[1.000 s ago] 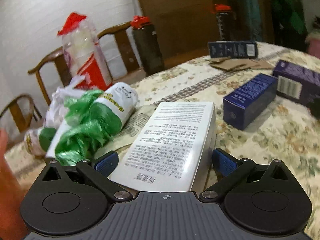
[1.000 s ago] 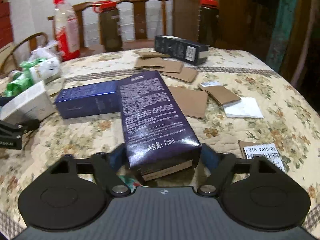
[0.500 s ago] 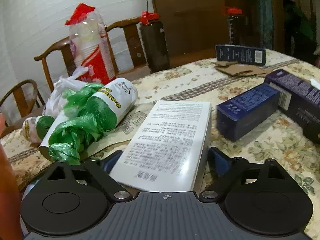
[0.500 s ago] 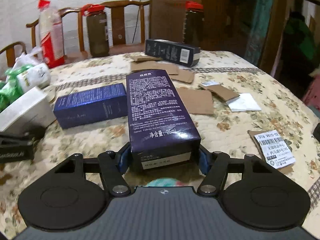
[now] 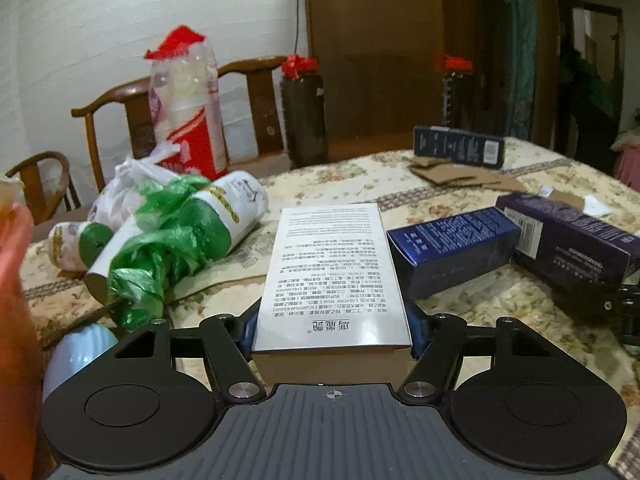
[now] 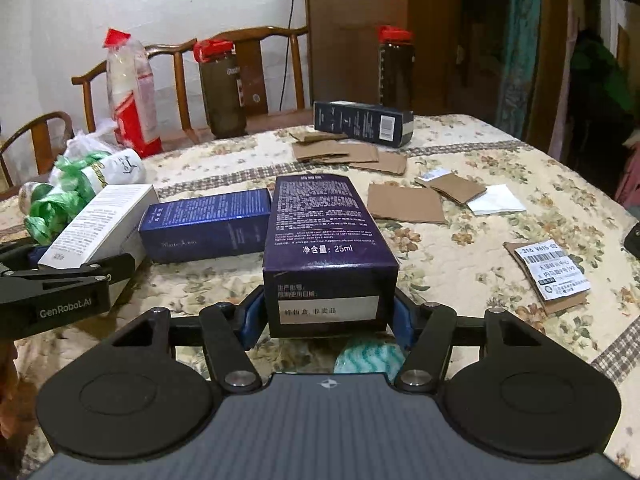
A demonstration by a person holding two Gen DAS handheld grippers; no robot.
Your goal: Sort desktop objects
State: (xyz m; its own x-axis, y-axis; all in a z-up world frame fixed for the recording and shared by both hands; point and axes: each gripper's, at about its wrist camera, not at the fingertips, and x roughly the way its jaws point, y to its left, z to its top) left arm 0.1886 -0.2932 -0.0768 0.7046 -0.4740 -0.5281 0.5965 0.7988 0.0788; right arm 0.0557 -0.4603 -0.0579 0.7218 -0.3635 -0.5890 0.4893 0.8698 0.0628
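Blue box (image 6: 206, 226) between white box (image 6: 96, 224), purple box (image 6: 326, 240)

Both wrist cameras sit low and close over the table (image 5: 460, 312), facing its far edge and the chairs. Each shows the white box (image 5: 332, 276), the blue box (image 6: 208, 226) and the purple box (image 6: 324, 240); the right view catches the left gripper (image 6: 60, 272) at its left edge.

A teal object (image 6: 366, 356) lies half hidden under the purple box (image 6: 326, 248) — unidentifiable.
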